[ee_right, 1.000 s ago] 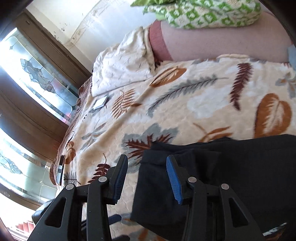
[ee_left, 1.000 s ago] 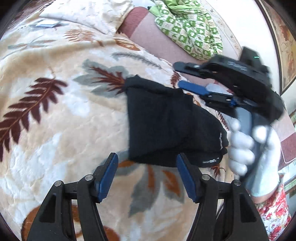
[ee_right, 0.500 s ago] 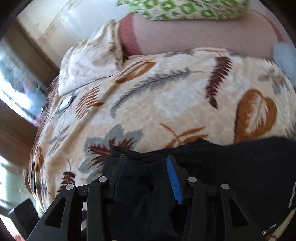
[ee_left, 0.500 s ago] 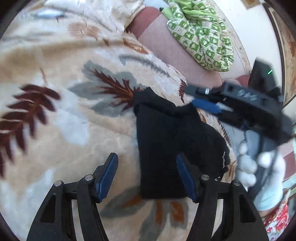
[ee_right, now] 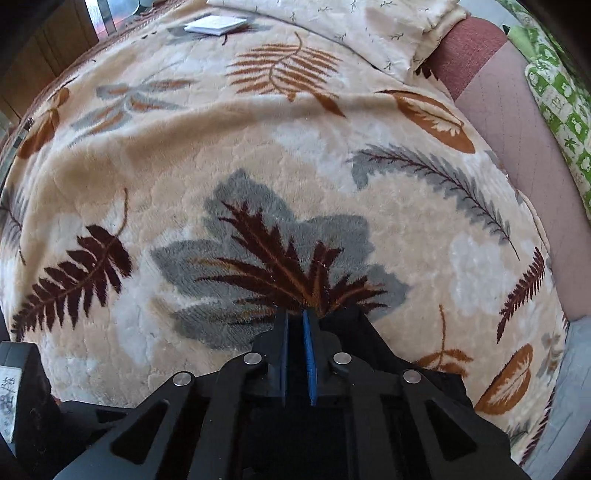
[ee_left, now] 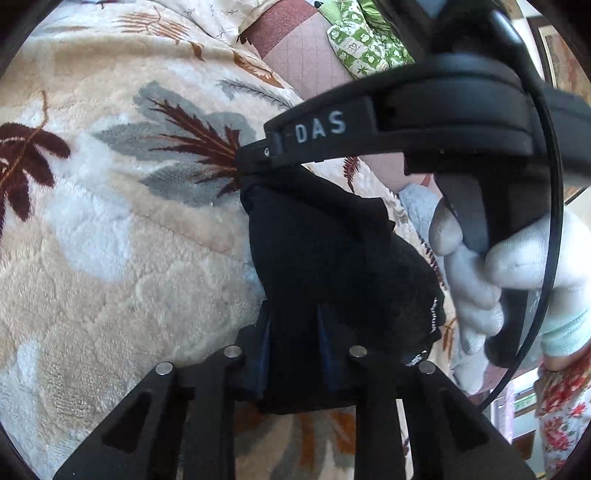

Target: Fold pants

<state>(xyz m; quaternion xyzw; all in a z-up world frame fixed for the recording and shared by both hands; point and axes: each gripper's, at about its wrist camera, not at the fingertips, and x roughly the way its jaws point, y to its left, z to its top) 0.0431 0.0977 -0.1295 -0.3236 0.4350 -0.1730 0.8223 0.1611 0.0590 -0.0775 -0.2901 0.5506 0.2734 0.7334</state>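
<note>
The black pants [ee_left: 332, 251] lie folded into a small bundle on the leaf-patterned blanket [ee_left: 110, 240]. My left gripper [ee_left: 293, 325] is shut on the near edge of the pants. My right gripper [ee_left: 255, 162] reaches in from the right in the left wrist view, held by a white-gloved hand [ee_left: 491, 266], and pinches the far corner of the pants. In the right wrist view the right gripper [ee_right: 295, 325] is shut on black pants cloth [ee_right: 293, 354] that fills the narrow gap between its blue pads [ee_right: 308, 354].
A cream pillow [ee_right: 354, 29] and a white flat object [ee_right: 216, 26] lie at the far end of the bed. A maroon sheet [ee_right: 517, 122] and a green patterned cloth [ee_right: 557, 92] lie to the right. Wooden furniture [ee_right: 44, 55] stands far left.
Both grippers went from open to shut on the pants. The left one moved forward onto the near edge; the right one dropped to the far corner and turned toward the bed.
</note>
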